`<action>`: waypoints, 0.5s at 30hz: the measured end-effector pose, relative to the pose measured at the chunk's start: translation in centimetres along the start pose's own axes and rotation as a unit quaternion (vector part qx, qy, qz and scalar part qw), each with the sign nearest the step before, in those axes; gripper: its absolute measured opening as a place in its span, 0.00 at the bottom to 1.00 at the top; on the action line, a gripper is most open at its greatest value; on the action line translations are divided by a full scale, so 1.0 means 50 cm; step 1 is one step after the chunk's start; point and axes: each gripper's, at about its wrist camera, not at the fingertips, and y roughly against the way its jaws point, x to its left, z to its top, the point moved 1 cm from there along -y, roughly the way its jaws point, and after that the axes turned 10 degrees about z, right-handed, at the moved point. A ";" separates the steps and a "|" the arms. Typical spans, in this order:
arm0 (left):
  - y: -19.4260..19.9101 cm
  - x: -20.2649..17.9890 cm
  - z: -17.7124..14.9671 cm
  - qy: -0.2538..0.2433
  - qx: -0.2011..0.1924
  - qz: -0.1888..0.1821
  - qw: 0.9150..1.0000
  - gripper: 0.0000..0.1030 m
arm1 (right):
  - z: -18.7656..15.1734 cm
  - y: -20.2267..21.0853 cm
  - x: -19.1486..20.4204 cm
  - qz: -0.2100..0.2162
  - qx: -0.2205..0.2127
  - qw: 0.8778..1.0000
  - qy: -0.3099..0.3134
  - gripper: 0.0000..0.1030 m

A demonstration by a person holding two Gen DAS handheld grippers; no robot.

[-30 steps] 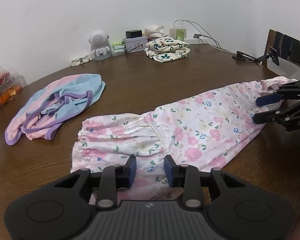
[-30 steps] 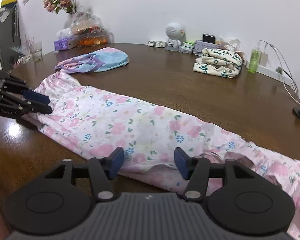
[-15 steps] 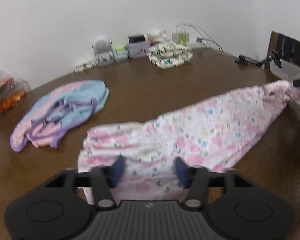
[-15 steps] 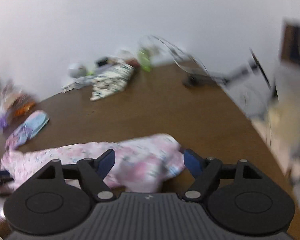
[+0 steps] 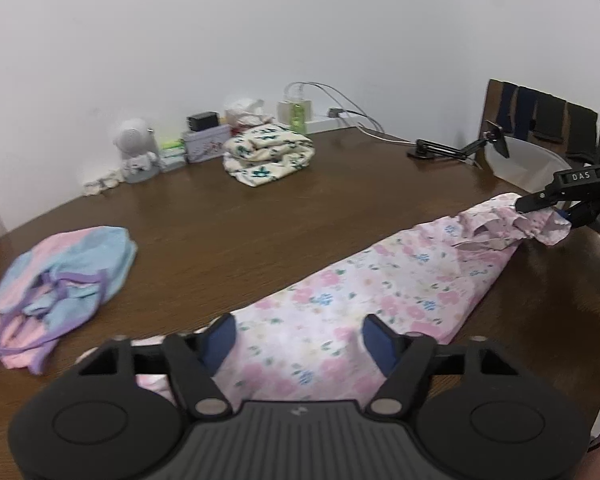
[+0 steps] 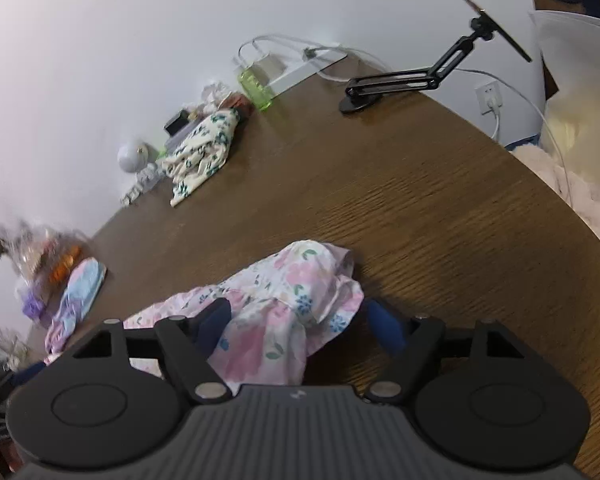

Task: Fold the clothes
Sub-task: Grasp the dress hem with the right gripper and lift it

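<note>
A pink floral garment (image 5: 380,288) lies stretched in a long strip across the brown table (image 5: 260,232). My left gripper (image 5: 300,338) straddles its near end. The jaws stand wide and are closing, with cloth between the pads but not pinched. My right gripper (image 6: 300,326) is over the bunched far end (image 6: 284,304) of the garment. Its jaws are also closing, with the right pad clear of the cloth. In the left wrist view the right gripper (image 5: 548,210) shows at the right edge, its tips at the crumpled end.
A pastel pink-and-blue garment (image 5: 60,272) lies crumpled at the left. A folded cream floral garment (image 5: 268,156) sits at the back among small items and cables. A black phone-holder arm (image 6: 420,76) stands near the table's curved right edge. A white bin (image 5: 528,164) is beyond.
The right gripper has swung along the garment to its far end, rolled over, and its jaws have widened. The left gripper's jaws have widened and it has shifted over the garment's near part.
</note>
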 end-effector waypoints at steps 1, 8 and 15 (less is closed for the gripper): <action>-0.007 -0.006 0.006 -0.003 0.000 -0.008 1.000 0.57 | -0.002 0.001 -0.002 0.002 -0.007 1.000 -0.006 0.72; -0.067 -0.070 0.012 -0.047 0.021 -0.043 0.998 0.37 | -0.028 -0.003 -0.028 0.017 -0.060 0.995 -0.076 0.29; -0.088 -0.074 -0.015 -0.043 0.041 -0.048 0.997 0.36 | -0.026 -0.012 0.000 0.011 -0.073 0.997 -0.033 0.10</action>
